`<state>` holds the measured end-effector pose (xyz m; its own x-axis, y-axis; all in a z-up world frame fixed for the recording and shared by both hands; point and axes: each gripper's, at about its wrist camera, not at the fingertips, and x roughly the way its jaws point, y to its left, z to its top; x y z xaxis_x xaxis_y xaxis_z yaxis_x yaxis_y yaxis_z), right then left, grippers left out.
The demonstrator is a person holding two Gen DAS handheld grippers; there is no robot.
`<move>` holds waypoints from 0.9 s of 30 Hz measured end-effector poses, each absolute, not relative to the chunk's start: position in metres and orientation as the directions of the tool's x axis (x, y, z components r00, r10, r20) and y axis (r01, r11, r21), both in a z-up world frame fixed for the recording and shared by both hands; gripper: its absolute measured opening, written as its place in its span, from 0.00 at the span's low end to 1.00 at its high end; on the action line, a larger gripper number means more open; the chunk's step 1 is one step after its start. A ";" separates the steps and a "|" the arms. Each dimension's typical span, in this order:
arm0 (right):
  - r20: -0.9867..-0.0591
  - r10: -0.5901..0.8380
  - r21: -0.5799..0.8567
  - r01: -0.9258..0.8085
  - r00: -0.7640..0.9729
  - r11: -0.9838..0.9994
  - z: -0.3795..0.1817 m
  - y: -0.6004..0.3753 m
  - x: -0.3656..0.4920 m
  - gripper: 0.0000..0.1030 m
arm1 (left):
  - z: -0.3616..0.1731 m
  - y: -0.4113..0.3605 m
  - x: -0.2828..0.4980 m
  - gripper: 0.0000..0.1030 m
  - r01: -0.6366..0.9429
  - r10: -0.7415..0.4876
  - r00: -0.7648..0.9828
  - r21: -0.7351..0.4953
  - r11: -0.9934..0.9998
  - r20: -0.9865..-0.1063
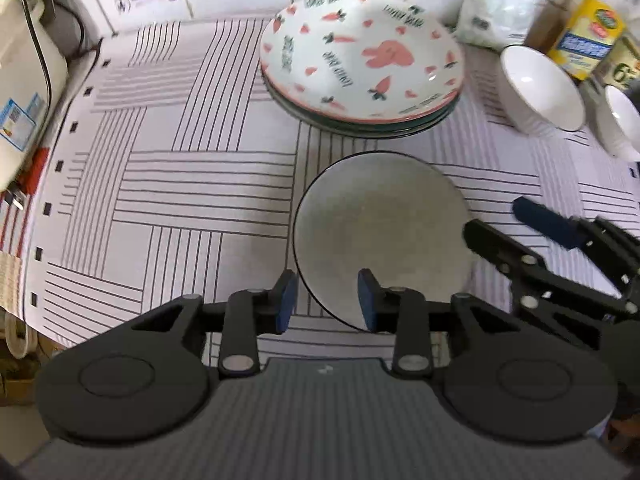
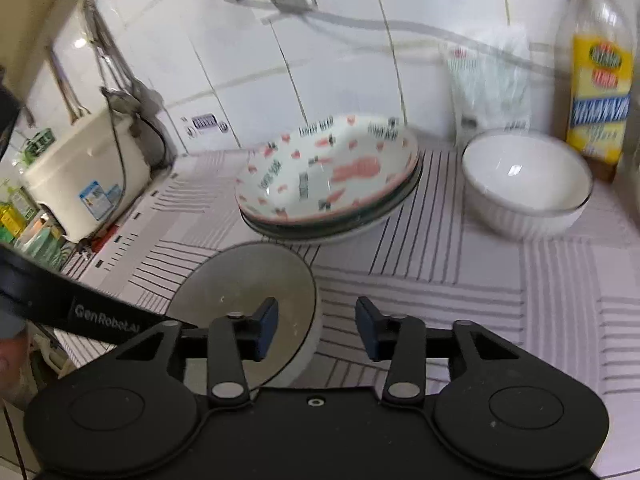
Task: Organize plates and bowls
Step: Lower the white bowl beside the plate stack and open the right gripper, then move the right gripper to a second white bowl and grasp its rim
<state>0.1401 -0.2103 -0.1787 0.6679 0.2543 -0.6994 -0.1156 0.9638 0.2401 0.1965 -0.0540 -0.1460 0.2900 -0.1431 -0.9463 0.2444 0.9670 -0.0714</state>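
Note:
A grey bowl (image 1: 380,232) (image 2: 240,292) with a dark rim stands on the striped cloth (image 1: 180,184). My left gripper (image 1: 326,300) is open and straddles its near rim, with neither pad pressing on it. My right gripper (image 1: 500,224) (image 2: 316,328) is open too. It straddles the bowl's right wall with one finger inside and one outside. Behind the bowl is a stack of plates, with a carrot-and-rabbit plate (image 1: 360,56) (image 2: 328,176) on top. To the right of the stack stands a white bowl (image 1: 540,88) (image 2: 524,184), and a second white bowl (image 1: 624,124) is beside it.
A white rice cooker (image 1: 24,80) (image 2: 84,172) with a cord stands at the left by the tiled wall. A yellow-labelled bottle (image 1: 588,36) (image 2: 600,80) and a white bag (image 2: 488,88) stand at the back right. The cloth's left edge (image 1: 40,240) drops off the counter.

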 end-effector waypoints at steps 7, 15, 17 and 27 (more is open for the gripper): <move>-0.640 0.218 0.178 -0.134 0.737 0.975 -0.141 -0.241 0.111 0.61 | -0.112 -0.073 0.174 0.41 0.356 -0.186 0.338 -0.058 0.933 -0.922; -0.605 0.142 0.122 -0.085 0.784 0.989 -0.112 -0.281 0.099 0.63 | -0.082 -0.104 0.171 0.49 0.411 -0.239 0.367 -0.073 0.909 -0.899; -0.601 0.129 0.100 -0.085 0.789 0.991 -0.106 -0.290 0.100 0.63 | -0.075 -0.113 0.173 0.49 0.417 -0.255 0.384 -0.079 0.905 -0.888; -0.557 0.058 0.032 -0.048 0.829 0.998 -0.102 -0.328 0.123 0.63 | -0.075 -0.154 0.206 0.50 0.375 -0.307 0.424 -0.143 0.916 -0.852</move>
<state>0.1226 -0.3283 -0.1018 0.8285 0.0577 -0.5570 -0.0480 0.9983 0.0320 0.2063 -0.1537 -0.0753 0.4244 -0.3067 -0.8520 0.3750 0.9159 -0.1429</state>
